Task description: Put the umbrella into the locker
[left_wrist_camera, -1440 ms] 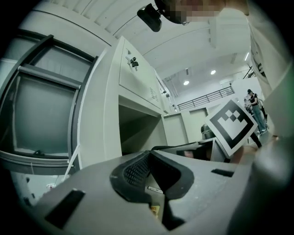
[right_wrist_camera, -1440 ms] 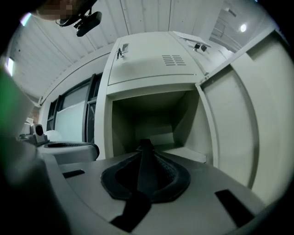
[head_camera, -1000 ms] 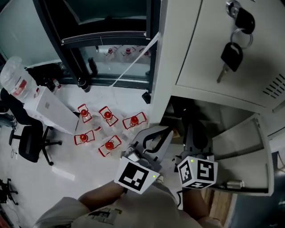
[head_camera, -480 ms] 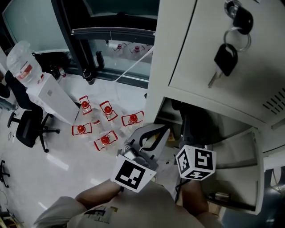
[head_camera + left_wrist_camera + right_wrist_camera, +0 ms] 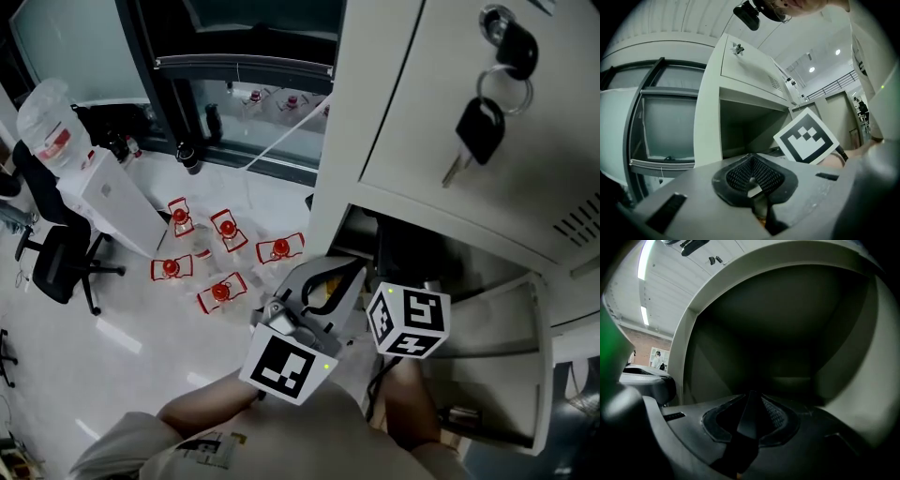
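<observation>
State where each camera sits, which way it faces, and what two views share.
Head view: on the person's head, facing steeply down at white floor, red-capped bottles and a grey metal locker; a forearm, left tool and right tool show.
Left gripper view: on the left tool, facing along its shut jaws toward the locker's open compartment.
Right gripper view: on the right tool, facing past its jaws into that compartment.
Shared: head and left gripper views show the right tool's marker cube.
</observation>
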`<state>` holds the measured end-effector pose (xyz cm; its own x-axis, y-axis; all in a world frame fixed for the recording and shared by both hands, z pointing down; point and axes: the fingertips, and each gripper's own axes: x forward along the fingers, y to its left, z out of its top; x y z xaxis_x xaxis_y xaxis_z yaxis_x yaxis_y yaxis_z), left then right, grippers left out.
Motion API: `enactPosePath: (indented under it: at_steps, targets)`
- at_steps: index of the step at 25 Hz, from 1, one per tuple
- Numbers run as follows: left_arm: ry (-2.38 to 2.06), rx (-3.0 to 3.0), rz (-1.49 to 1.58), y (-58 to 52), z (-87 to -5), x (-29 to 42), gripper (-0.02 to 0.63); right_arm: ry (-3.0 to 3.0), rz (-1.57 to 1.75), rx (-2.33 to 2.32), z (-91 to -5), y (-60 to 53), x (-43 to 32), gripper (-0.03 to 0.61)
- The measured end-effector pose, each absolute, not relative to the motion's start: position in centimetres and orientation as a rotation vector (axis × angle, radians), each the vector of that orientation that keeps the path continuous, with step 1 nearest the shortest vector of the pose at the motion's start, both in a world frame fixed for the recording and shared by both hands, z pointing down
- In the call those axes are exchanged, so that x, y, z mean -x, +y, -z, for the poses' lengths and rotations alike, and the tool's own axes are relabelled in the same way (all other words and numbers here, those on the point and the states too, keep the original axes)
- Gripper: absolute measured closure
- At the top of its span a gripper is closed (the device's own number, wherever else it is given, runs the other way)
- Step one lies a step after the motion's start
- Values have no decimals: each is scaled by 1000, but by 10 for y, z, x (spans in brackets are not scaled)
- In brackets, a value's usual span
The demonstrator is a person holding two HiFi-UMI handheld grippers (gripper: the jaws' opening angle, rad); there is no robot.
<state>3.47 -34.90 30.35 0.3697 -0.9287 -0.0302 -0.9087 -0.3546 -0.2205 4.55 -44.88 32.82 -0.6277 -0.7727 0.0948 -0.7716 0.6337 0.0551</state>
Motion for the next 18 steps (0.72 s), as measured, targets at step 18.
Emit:
enactPosePath:
  at_steps: [18]
  targets:
    - [1586,2490,119,-347,-304,-34,606,-2600,152,-1183,-340,-453,-30,489]
